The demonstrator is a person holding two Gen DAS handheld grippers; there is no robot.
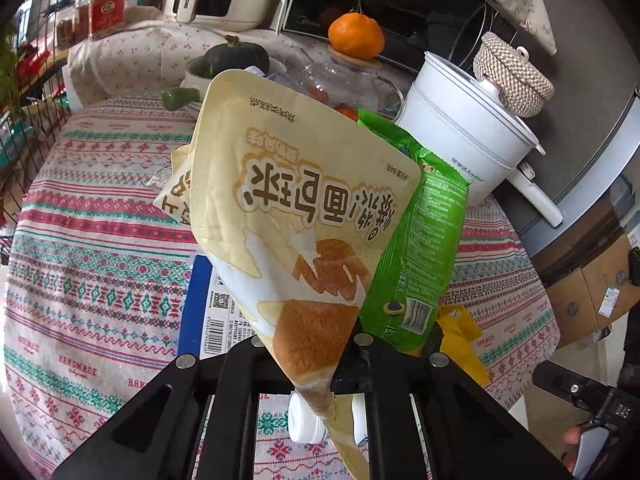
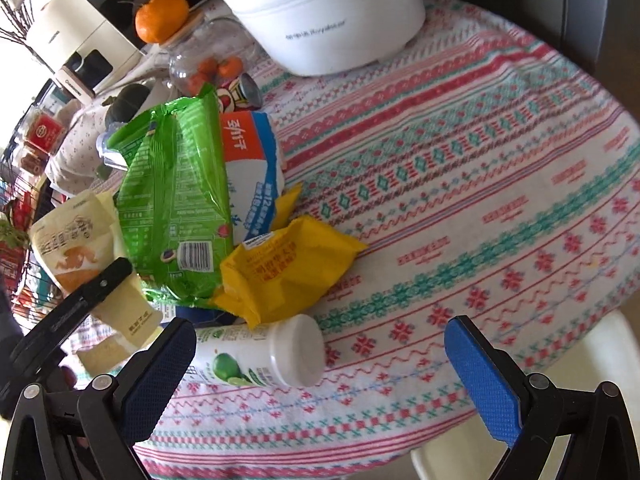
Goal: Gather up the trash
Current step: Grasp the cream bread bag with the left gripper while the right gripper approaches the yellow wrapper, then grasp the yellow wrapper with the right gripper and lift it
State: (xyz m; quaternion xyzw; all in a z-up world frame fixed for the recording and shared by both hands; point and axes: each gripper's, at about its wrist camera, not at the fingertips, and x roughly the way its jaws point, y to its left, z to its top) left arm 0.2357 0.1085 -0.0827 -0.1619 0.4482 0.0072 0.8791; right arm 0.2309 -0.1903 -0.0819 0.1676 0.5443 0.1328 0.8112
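Note:
My left gripper is shut on a cream bread bag and holds it up over the table; it also shows at the left in the right wrist view. A green snack bag, a yellow wrapper, a blue and white milk carton and a white lime-label bottle lie in a pile on the patterned tablecloth. My right gripper is open, low over the table, with its left pad beside the bottle.
A white electric pot stands at the back of the table. A glass jar with an orange on its lid and a red can stand behind the pile. A chair seat is below the table edge at right.

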